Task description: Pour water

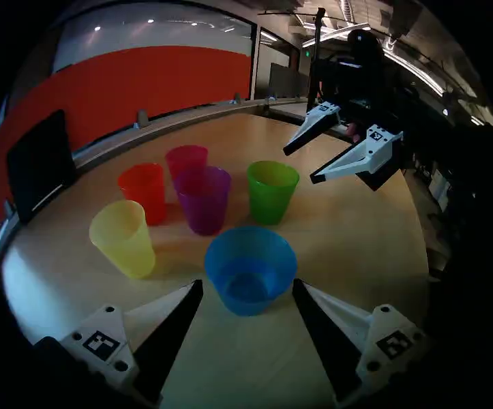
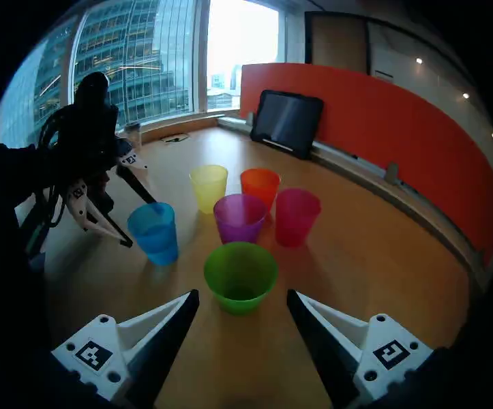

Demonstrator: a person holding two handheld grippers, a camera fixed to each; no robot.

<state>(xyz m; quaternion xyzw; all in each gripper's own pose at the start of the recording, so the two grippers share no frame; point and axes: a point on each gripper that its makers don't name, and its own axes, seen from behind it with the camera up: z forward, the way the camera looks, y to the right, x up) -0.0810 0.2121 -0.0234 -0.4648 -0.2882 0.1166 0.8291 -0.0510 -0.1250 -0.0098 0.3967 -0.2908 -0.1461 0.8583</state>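
Pour not begun; every cup stands on the table. Left gripper [image 1: 246,282] is spread, its fingers either side of the blue cup [image 1: 249,269], which stands near the purple cup [image 1: 203,198]. Right gripper [image 2: 241,292] is spread, facing the green cup [image 2: 241,276] beside the purple cup. Right gripper view gives the blue cup's side: darker lower half, probably water.

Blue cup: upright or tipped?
Upright: the blue cup stands mouth up on the table, between the open jaws of the left gripper.
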